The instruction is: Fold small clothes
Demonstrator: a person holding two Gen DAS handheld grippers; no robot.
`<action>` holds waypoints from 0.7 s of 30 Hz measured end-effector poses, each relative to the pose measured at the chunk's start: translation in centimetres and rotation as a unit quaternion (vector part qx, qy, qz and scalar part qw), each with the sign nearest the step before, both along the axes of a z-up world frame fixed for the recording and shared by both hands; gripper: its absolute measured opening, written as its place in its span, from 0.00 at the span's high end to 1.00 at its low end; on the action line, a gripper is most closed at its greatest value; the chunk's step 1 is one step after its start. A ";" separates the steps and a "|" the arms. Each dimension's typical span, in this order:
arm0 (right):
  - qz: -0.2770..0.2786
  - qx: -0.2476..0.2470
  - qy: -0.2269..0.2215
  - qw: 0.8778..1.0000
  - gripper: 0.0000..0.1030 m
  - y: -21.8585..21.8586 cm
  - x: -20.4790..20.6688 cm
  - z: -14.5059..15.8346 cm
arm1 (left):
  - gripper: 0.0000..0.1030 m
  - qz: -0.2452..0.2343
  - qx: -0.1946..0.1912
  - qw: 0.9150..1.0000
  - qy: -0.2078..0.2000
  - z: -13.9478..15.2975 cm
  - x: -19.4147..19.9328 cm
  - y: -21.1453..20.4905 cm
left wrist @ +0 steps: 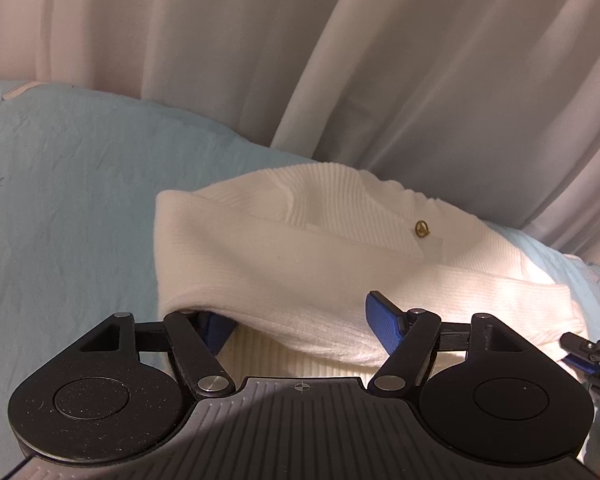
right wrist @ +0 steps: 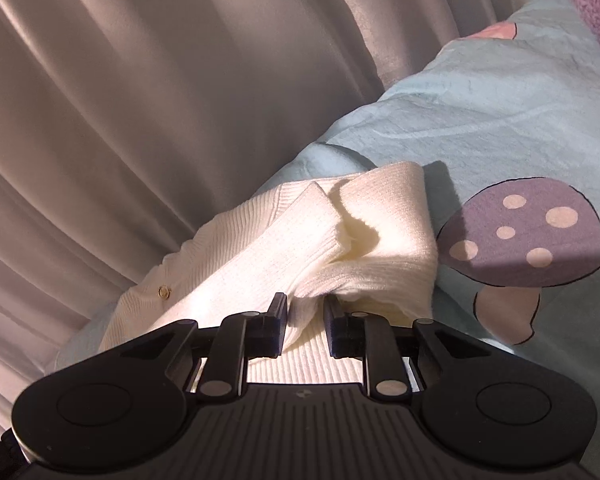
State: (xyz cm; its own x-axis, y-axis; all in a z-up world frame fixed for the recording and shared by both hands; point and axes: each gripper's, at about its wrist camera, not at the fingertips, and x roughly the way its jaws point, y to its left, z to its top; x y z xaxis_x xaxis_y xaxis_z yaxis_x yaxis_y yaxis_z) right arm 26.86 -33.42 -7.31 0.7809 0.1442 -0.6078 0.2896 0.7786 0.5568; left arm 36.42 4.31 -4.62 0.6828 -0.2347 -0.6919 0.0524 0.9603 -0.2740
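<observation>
**Q:** What's your left side doing?

**A:** My left hand-held gripper is spread wide, nothing pinched. The white knit sweater sags between its blue pads, and the left pad is mostly tucked under the fabric fold. The sweater's lying on a light blue bedsheet, partly folded over itself, with a small gold button showing near the ribbed placket. Pale curtains hang right behind the bed.

**Q:** And the right one?

**A:** My right hand-held gripper is nearly closed, with a bunch of the sweater clamped between its fingers (the knit puckers right at the pinch, so I'm fairly sure it's gripping). From that camera the cloth rises in a rumpled fold ahead of the fingers, and a ribbed cuff or hem edge sticks up near the top. There's another gold button off to the left.

**Q:** Anything else around?

**A:** A purple spotted mushroom print on the sheet, just beside the sweater's right edge. A fuzzy purple thing sits in the far corner; I can't tell what it is. In the left camera I can also see a bit of the right gripper at the sweater's edge.
</observation>
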 end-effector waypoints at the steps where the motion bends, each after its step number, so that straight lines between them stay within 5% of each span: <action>1: 0.011 -0.002 0.001 1.000 0.77 0.2 -0.5 0.2 | 0.27 -0.003 0.001 1.000 0.004 0.1 -0.3 0.0; 9: 0.146 -0.079 0.051 0.985 0.62 3.9 -10.8 1.2 | 0.20 -0.052 -0.031 0.997 0.040 1.2 -7.7 1.8; 14: 0.168 -0.075 0.077 0.980 0.62 3.8 -18.3 1.8 | 0.14 -0.051 -0.032 0.995 0.081 1.3 -15.2 4.4; 21: 0.200 -0.078 0.102 0.971 0.61 3.9 -23.7 2.0 | 0.12 -0.037 -0.029 0.990 0.132 2.2 -21.8 6.8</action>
